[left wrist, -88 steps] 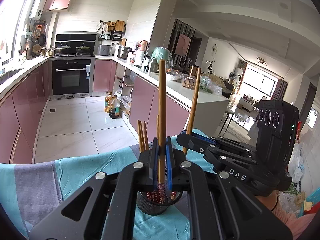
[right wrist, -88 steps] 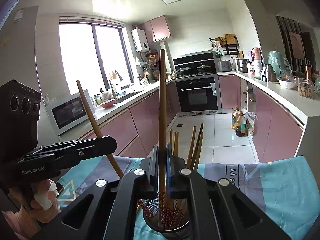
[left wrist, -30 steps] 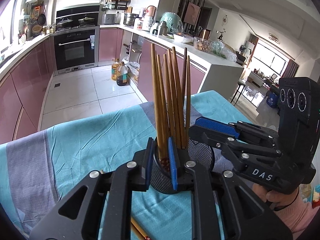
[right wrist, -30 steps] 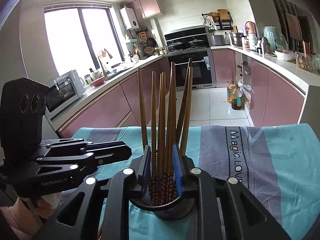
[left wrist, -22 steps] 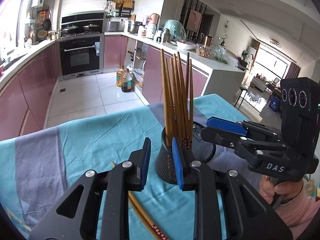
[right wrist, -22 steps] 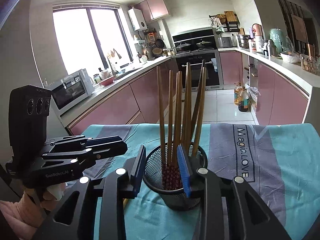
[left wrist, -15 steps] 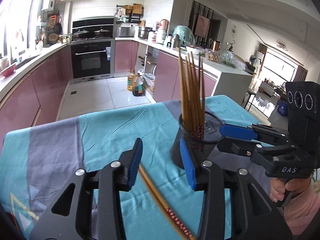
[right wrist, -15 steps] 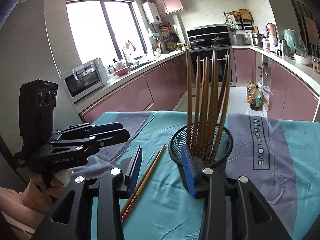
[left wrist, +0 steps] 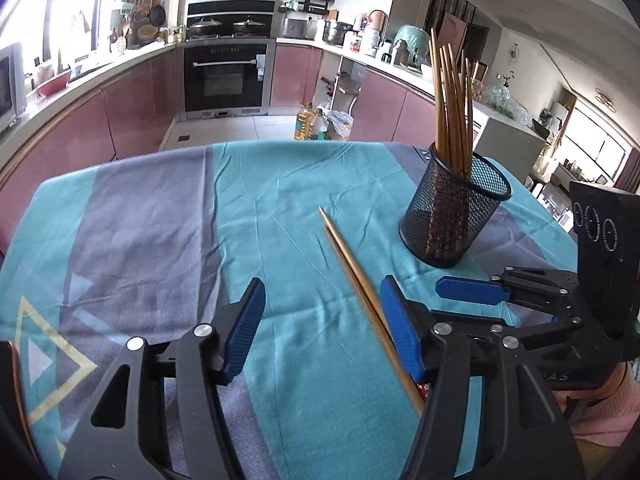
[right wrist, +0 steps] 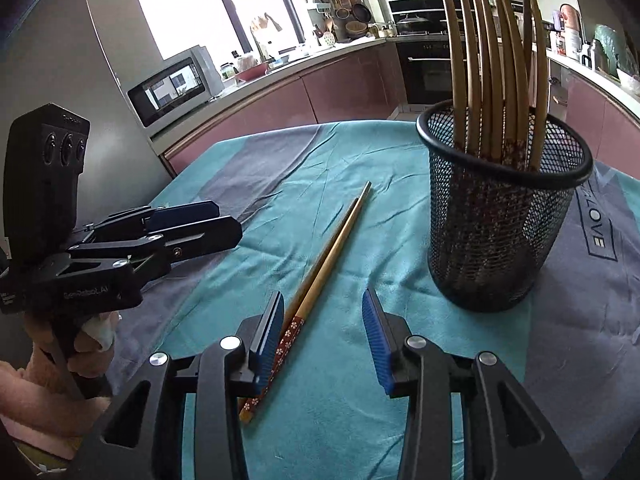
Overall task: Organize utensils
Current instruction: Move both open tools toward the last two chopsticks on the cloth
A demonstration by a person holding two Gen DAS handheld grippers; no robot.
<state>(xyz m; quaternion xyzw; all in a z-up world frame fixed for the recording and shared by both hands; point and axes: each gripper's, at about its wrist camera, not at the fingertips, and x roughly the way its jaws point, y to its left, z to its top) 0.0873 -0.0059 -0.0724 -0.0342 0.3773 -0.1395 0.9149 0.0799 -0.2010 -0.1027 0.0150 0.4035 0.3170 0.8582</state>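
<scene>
A black mesh cup (left wrist: 454, 216) (right wrist: 504, 216) stands on the teal and grey cloth and holds several wooden chopsticks (left wrist: 452, 100) (right wrist: 496, 64) upright. Two more chopsticks (left wrist: 360, 284) (right wrist: 324, 276) lie side by side on the cloth, left of the cup, their red patterned ends toward me. My left gripper (left wrist: 322, 324) is open and empty, low over the lying pair. My right gripper (right wrist: 324, 334) is open and empty, with the pair's patterned ends by its left finger. Each gripper also shows in the other's view: the right gripper (left wrist: 472, 292) and the left gripper (right wrist: 188, 220).
The table's cloth (left wrist: 168, 216) reaches the far edge, with the kitchen floor beyond it. A microwave (right wrist: 172, 84) and pink counters line the left wall. An oven (left wrist: 228, 76) stands at the back. The person's hands hold both gripper handles.
Both grippers let go of their chopsticks into the cup, opened and drew back and down toward the table. The cup now stands farther off to the right; the lying pair came into view.
</scene>
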